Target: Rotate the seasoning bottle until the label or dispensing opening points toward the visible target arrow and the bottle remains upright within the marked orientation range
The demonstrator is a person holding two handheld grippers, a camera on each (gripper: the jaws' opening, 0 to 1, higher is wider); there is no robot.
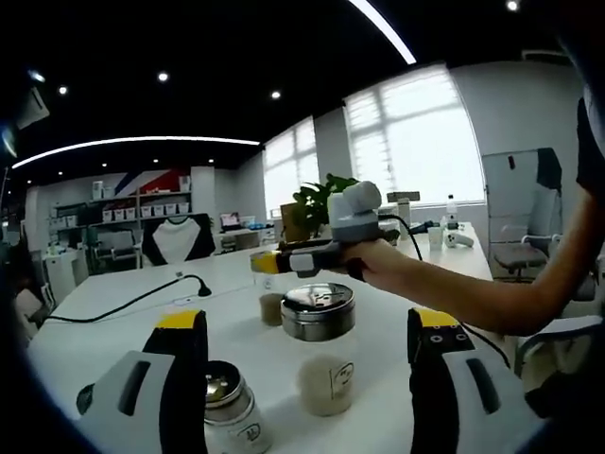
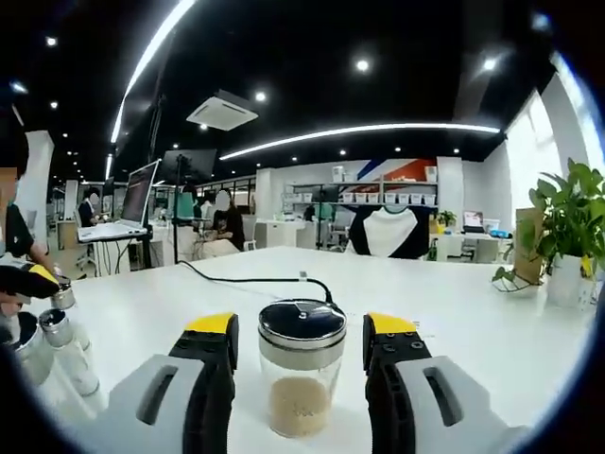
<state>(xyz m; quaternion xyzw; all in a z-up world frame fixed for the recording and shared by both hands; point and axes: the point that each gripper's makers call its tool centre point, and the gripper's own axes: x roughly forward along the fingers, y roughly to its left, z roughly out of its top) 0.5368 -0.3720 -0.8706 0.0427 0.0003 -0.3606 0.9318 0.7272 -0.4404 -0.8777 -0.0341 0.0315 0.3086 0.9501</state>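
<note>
A clear glass seasoning bottle [image 2: 302, 378] with a shiny metal lid [image 2: 302, 322] stands upright on the white surface [image 2: 454, 312] between the right gripper's [image 2: 301, 342] open fingers [image 2: 210, 364], not visibly touched. It likely handles as rigid, smooth and slippery, light and part-filled; grasp the glass body below the lid. The left gripper [image 1: 304, 342] is open too.

White table [image 2: 492, 322], black cable [image 2: 255, 277], potted plant [image 2: 567, 236], laptop [image 2: 132, 203], small jars [image 2: 57, 331]
</note>
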